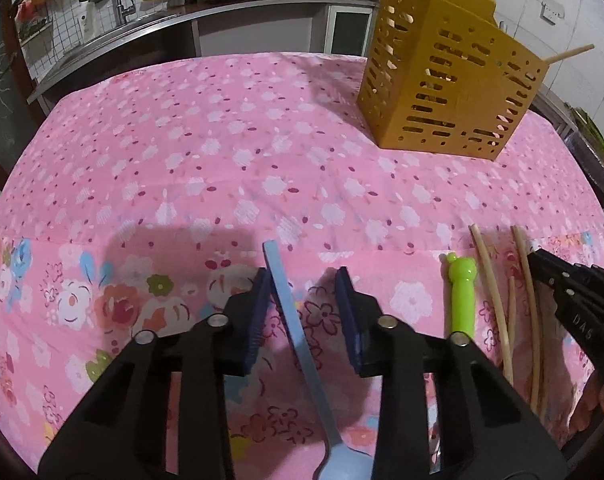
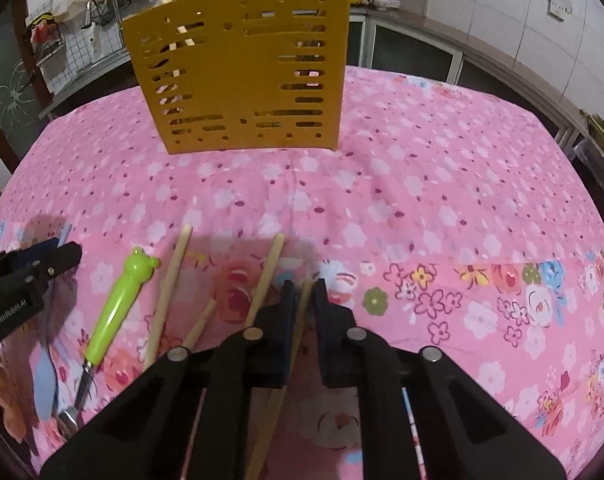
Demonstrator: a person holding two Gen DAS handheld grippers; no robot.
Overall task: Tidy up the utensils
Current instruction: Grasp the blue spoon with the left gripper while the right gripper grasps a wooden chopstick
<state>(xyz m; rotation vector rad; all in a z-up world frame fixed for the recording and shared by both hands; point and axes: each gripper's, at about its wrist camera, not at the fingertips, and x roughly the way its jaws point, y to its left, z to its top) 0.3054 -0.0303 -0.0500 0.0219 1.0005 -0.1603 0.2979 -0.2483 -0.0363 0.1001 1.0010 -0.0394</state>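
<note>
Left wrist view: the left gripper (image 1: 304,280) hangs low over the pink flowered tablecloth (image 1: 222,152) with its jaws spread wide. Between them lies the pale blue plastic spoon (image 1: 298,332), handle pointing away and leaning toward the left blue pad; whether it touches that pad I cannot tell, and the right pad stands clear of it. The spoon's bowl sits near the bottom edge, under the gripper body. To the right, just beside the gripper, lies the lime-green bear-headed utensil handle (image 1: 462,292), then several loose wooden chopsticks (image 1: 492,296) on the cloth. The right gripper (image 1: 536,254) shows at the far right edge beside them. Farther back on the right stands the mustard-yellow slotted plastic utensil holder (image 1: 450,92), upright, with wooden sticks poking out of it.

In the right wrist view, going left to right: the left gripper (image 2: 68,254) over the blue spoon (image 2: 44,380), the green-handled utensil (image 2: 116,308) with a metal end, then the chopsticks (image 2: 170,288). The right gripper (image 2: 302,286) has its jaws drawn nearly together around one chopstick (image 2: 304,300), which runs between the pads and on beneath the gripper body. The holder (image 2: 242,76) stands well beyond, across the cloth.
</note>
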